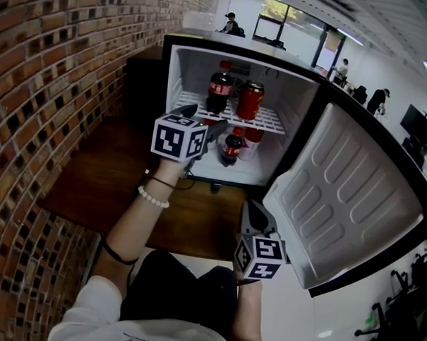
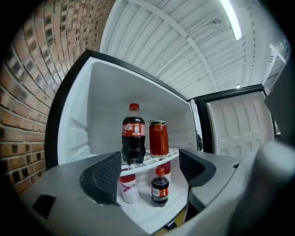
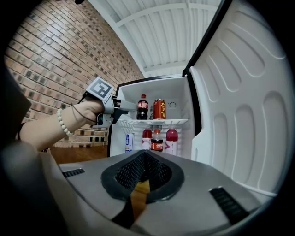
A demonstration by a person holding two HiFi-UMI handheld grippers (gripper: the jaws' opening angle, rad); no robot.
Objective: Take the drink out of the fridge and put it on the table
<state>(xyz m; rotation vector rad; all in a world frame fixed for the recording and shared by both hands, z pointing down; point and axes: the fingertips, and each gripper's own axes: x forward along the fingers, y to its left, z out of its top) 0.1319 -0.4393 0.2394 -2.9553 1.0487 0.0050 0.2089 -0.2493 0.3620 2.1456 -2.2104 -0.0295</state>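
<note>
Two cola bottles (image 2: pixel 133 138), two pink bottles (image 2: pixel 128 188), one red can (image 2: pixel 158 138).

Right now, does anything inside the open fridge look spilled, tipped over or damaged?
Nothing stands out. The cola bottle and can stand upright on the wire shelf, the small bottle upright below; no spill shows.

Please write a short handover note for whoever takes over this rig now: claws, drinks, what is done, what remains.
Left claw: open, empty, aimed into the fridge.
Right claw: shut, empty, held low near the open door.
Drinks: cola bottle and red can on the upper shelf; small cola bottle below.
Done: door open.
To do: grasp a drink, take it out, set it down.
</note>
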